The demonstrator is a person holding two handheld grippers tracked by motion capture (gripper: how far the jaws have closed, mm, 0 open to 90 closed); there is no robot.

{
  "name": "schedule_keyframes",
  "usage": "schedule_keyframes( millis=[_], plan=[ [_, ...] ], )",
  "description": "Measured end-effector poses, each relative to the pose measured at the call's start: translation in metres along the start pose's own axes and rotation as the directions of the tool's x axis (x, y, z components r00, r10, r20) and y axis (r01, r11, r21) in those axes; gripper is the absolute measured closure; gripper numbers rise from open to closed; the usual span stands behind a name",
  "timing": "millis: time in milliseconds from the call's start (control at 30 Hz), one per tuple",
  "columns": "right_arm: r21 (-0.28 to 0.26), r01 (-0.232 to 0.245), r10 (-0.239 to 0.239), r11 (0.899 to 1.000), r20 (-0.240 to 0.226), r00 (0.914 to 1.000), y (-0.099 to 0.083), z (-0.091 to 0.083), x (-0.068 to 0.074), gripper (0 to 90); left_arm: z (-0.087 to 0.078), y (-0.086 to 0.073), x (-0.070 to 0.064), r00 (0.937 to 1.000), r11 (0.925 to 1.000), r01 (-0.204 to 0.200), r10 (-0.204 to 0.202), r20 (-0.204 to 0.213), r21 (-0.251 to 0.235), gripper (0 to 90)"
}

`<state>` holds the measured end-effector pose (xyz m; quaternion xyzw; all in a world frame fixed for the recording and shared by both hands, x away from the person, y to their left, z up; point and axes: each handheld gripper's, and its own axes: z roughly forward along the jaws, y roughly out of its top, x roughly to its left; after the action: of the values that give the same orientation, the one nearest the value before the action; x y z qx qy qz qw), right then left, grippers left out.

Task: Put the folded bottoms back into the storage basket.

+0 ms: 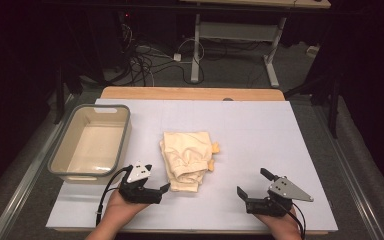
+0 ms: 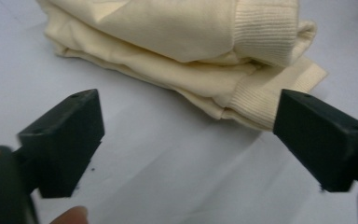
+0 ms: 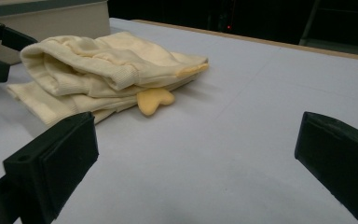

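A folded cream garment (image 1: 186,159) with ribbed cuffs and small yellow tabs lies in the middle of the white-covered table (image 1: 260,130). My left gripper (image 1: 156,184) rests just off its near left corner, open and empty; the left gripper view puts the garment (image 2: 186,51) close ahead between the jaws. My right gripper (image 1: 251,184) sits open at the near right, well apart from the cloth. Its own view has the garment (image 3: 102,74) ahead to the left, a yellow tab (image 3: 154,100) poking out beneath.
An empty beige tub (image 1: 91,141) with a grey rim stands at the table's left side. Bare white surface spreads right of the garment. Beyond the far wooden edge (image 1: 192,93) are cables and another table's legs on a dark floor.
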<state>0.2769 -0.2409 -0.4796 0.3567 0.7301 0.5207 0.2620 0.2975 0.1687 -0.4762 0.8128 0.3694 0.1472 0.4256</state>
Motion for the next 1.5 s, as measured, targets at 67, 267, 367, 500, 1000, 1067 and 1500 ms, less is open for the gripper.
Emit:
schedule_keyframes(
  millis=[67, 267, 367, 500, 1000, 1067, 1500],
  plan=[
    [0.005, -0.006, 0.006, 1.000, -0.011, 0.9999, 0.000, 0.000, 0.000, 0.6, -0.002, -0.001, 0.002, 0.9999, 0.9999, 0.012, -0.012, 0.001, 0.006, 32.4],
    [-0.003, -0.034, 0.034, 0.999, -0.009, 0.9994, 0.002, 0.002, 0.000, 0.7, 0.007, -0.003, 0.001, 0.9994, 0.9976, -0.010, 0.008, 0.033, 0.069, 60.4],
    [-0.003, -0.038, 0.038, 0.999, 0.001, 0.9993, 0.003, 0.002, 0.000, 0.7, 0.013, -0.003, -0.002, 0.9985, 0.9943, -0.020, 0.014, 0.053, 0.105, 63.4],
    [0.007, -0.038, 0.038, 0.999, 0.019, 0.9991, 0.004, 0.003, 0.002, 0.7, 0.016, -0.004, -0.003, 0.9980, 0.9919, -0.024, 0.017, 0.061, 0.125, 60.0],
    [0.021, -0.026, 0.025, 0.999, 0.039, 0.9989, 0.005, 0.005, 0.004, 0.6, 0.024, -0.002, -0.010, 0.9926, 0.9929, 0.008, -0.022, 0.119, 0.118, 38.1],
    [0.021, -0.026, 0.026, 0.999, 0.039, 0.9989, 0.005, 0.005, 0.004, 0.6, 0.024, -0.002, -0.011, 0.9916, 0.9929, 0.011, -0.026, 0.127, 0.119, 38.1],
    [0.028, -0.023, 0.022, 0.999, 0.042, 0.9989, 0.004, 0.006, 0.004, 0.7, 0.031, 0.005, -0.020, 0.9877, 0.9935, 0.005, -0.023, 0.154, 0.113, 42.0]
  ],
)
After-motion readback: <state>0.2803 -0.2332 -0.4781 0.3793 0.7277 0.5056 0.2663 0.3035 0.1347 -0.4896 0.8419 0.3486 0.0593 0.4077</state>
